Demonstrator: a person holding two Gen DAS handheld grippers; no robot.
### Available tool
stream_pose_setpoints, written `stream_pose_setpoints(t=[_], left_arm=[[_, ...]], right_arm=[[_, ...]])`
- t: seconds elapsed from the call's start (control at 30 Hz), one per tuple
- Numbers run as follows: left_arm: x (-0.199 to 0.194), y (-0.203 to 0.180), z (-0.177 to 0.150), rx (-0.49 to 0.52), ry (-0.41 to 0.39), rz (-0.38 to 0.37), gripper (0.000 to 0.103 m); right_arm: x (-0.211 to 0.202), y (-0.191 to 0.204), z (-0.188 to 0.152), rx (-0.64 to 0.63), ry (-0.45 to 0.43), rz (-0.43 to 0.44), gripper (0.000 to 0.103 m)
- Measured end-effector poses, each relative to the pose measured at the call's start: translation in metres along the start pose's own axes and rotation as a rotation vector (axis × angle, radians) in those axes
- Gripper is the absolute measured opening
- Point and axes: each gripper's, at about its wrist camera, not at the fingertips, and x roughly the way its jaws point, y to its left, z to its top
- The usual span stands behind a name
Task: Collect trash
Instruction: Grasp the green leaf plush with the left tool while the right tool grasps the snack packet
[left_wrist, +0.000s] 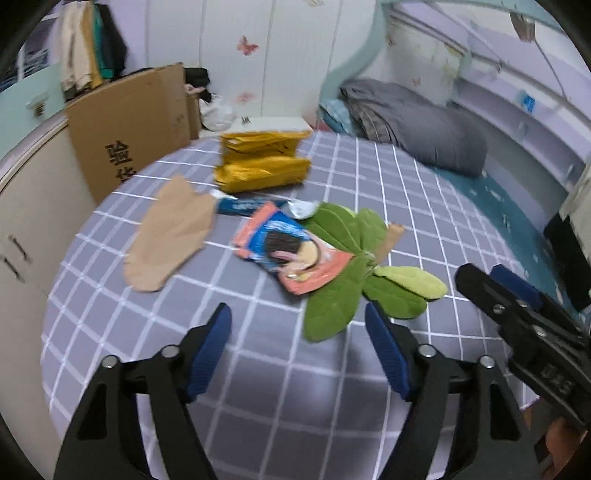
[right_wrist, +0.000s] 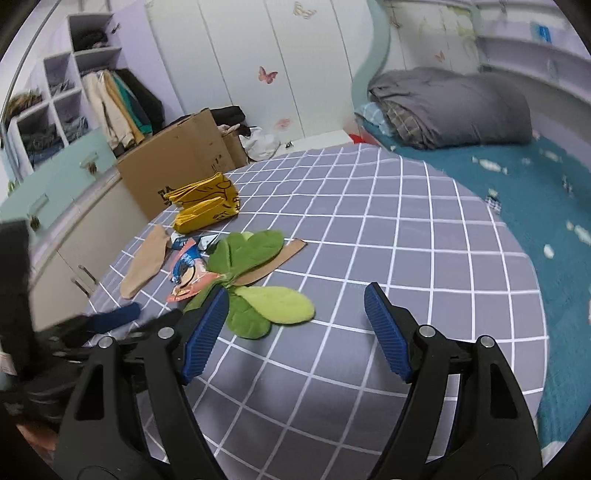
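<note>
Ahead of both released, empty claws, left gripper (left_wrist: 298, 328) and right gripper (right_wrist: 295, 310), overlapping green fabric leaves (left_wrist: 343, 236) and orange-blue snack wrapper (left_wrist: 291, 254) risk a mixed grab.

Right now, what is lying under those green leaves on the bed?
A brown cardboard strip pokes out beneath the green leaves, and the pink snack wrapper tucks under their edge. Anything else underneath is covered.

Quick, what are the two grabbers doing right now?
Left gripper: open, holding nothing.
Right gripper: open, holding nothing.
</note>
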Motion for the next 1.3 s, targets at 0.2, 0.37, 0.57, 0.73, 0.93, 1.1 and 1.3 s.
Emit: stream_pose_setpoints(t=[0.2,0.37,0.57,0.73,0.93,1.1,1.3], left_arm=[[0.022,-0.024,0.003,0.070,0.032,0.030,0.038],[0.006,-0.022,0.004,0.029,0.016,-0.044,0.003],[-0.033,-0.012,0.007,-0.012,-0.096,-0.126,0.002],[-0.072,0.012,0.012,-0.096,-0.187,-0.201,0.002],[-0.113,0.054,0.008,-0.187,-0.296,-0.125,0.002],[-0.124,0.092,0.001,-0.254,-0.324,-0.010,0.002],[-0.128,0.129,-0.008,-0.309,-0.328,0.047,0.002]], right_arm=[[-0.004,-0.012,0.003,0.004,-0.005,-0.006,0.075],[-0.009,-0.014,0.004,0.009,-0.014,0.004,0.075],[-0.022,-0.005,0.009,-0.001,-0.044,0.026,0.075],[-0.026,0.011,0.012,-0.026,-0.050,0.049,0.075],[-0.008,0.038,0.012,-0.073,-0.006,0.068,0.075],[0.021,0.066,0.011,-0.127,0.054,0.071,0.076],[0.064,0.100,0.011,-0.204,0.136,0.058,0.076]])
